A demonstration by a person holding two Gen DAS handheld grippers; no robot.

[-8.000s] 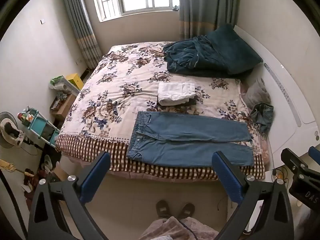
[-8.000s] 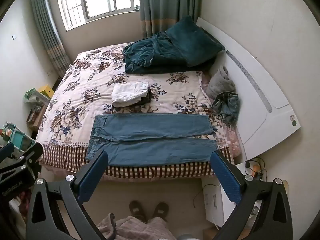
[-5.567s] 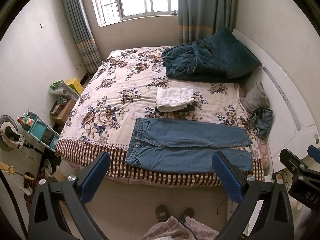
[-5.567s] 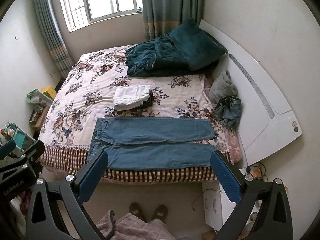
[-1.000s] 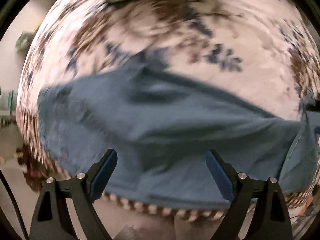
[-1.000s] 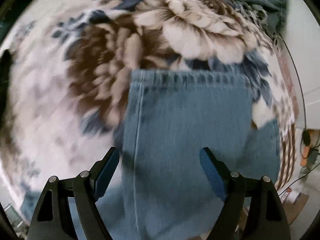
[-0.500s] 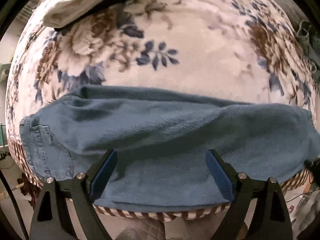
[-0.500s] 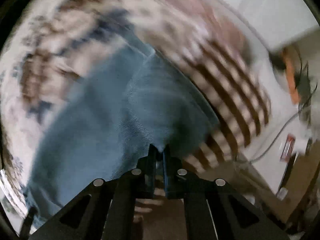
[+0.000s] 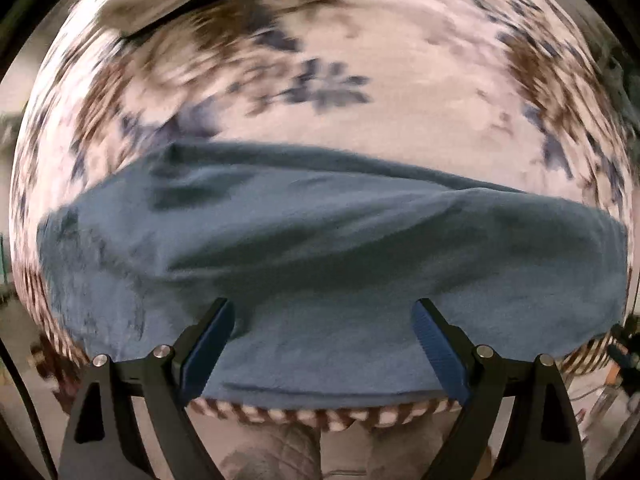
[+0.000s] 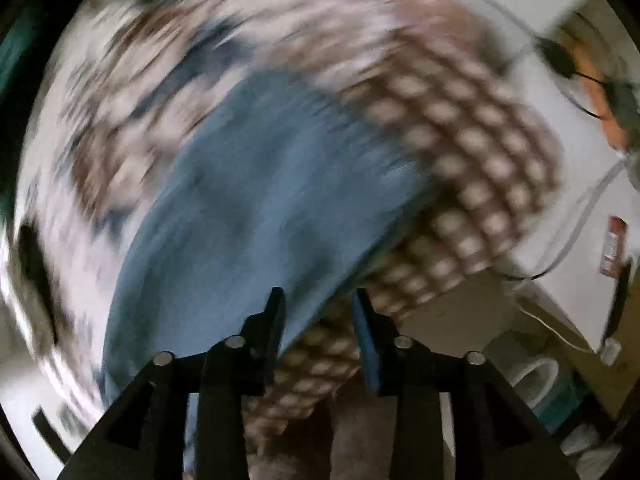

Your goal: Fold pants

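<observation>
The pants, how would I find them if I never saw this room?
Look at the big flowery bedspread on the bed. Near its checked brown edge lie the pants, stretched sideways. They are the only plain blue denim there; everything around is patterned.

Floral bedspread (image 9: 400, 92) beyond the pants (image 9: 320, 248) lies bare — folded white cloth (image 9: 132, 4) far back.
</observation>
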